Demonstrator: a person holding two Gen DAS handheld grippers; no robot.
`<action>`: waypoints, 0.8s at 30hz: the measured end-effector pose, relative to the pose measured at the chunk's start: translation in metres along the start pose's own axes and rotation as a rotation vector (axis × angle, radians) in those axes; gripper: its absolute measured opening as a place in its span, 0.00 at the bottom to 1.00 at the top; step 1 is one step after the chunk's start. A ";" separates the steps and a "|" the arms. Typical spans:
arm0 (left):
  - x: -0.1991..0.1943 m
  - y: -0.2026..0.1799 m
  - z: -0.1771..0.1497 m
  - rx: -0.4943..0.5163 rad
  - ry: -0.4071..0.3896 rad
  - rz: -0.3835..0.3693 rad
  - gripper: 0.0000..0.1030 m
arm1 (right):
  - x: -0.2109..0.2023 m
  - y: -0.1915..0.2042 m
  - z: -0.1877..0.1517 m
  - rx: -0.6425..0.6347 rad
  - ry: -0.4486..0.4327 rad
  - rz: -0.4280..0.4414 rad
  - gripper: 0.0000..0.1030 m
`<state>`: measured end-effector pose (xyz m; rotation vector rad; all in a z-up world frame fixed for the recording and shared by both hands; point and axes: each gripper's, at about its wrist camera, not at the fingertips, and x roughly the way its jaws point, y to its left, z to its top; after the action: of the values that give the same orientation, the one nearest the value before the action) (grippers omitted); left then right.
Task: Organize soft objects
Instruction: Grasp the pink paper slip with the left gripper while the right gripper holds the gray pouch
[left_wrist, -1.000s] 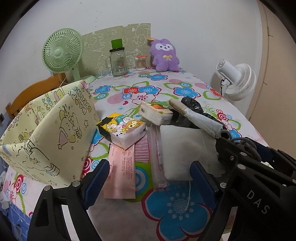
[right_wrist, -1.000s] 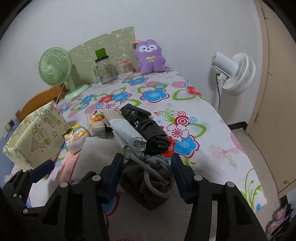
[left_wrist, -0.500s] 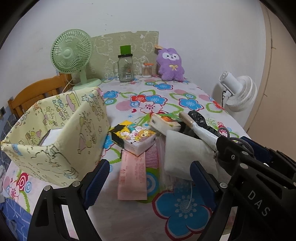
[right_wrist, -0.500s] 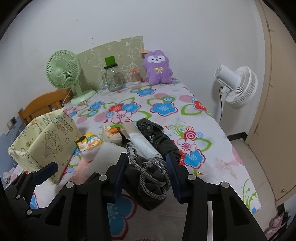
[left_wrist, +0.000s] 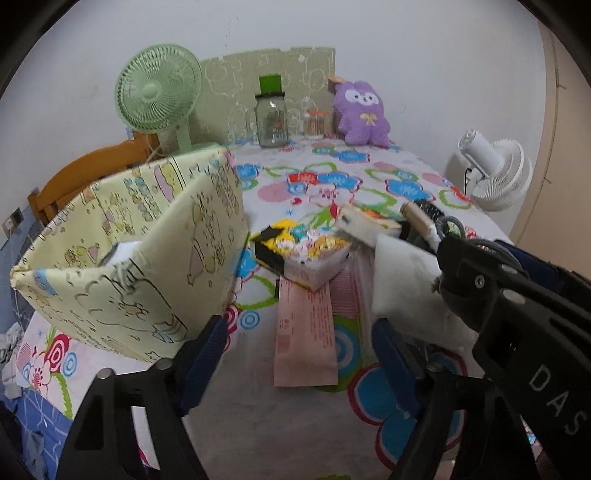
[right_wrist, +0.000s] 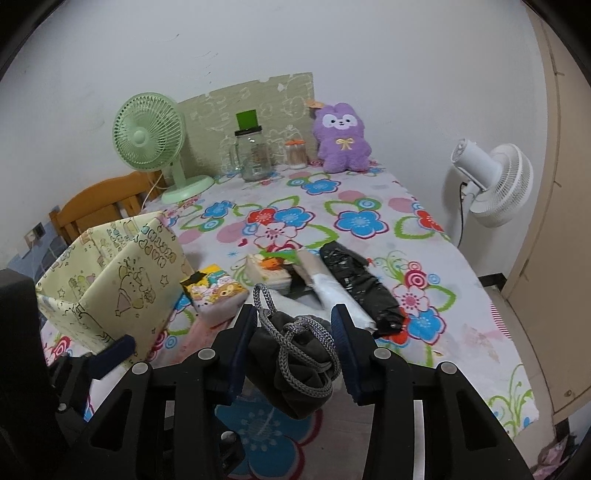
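My right gripper (right_wrist: 293, 345) is shut on a dark grey drawstring pouch (right_wrist: 295, 363) with a grey cord and holds it above the table. My left gripper (left_wrist: 299, 362) is open and empty over a pink paper packet (left_wrist: 304, 328). A yellow patterned fabric bin (left_wrist: 147, 254) stands at the left, also in the right wrist view (right_wrist: 122, 280). A cartoon tissue pack (left_wrist: 303, 251), a second pack (left_wrist: 369, 221), a white flat cloth (left_wrist: 402, 288) and two folded umbrellas (right_wrist: 354, 284) lie mid-table.
A green fan (right_wrist: 151, 140), a glass jar (right_wrist: 255, 155), a small jar (right_wrist: 295, 153) and a purple plush (right_wrist: 341, 138) stand along the back wall. A white fan (right_wrist: 487, 184) stands off the right edge. A wooden chair (right_wrist: 99, 206) is at left.
My right gripper closed on the pouch and lifted it off the table. Both grippers rose and pulled back, so the bin and the back wall show more fully.
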<state>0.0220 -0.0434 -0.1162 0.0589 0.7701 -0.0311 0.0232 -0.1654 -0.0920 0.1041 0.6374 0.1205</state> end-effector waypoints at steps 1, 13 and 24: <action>0.002 0.001 -0.001 -0.003 0.011 -0.002 0.77 | 0.001 0.001 0.000 -0.001 0.002 0.001 0.44; 0.025 0.002 -0.003 -0.019 0.082 -0.017 0.64 | 0.021 0.006 -0.001 -0.003 0.038 0.006 0.44; 0.024 0.002 0.000 -0.025 0.094 -0.067 0.38 | 0.024 0.005 0.000 0.008 0.044 0.003 0.44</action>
<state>0.0395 -0.0419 -0.1329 0.0107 0.8661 -0.0831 0.0423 -0.1567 -0.1052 0.1099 0.6820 0.1236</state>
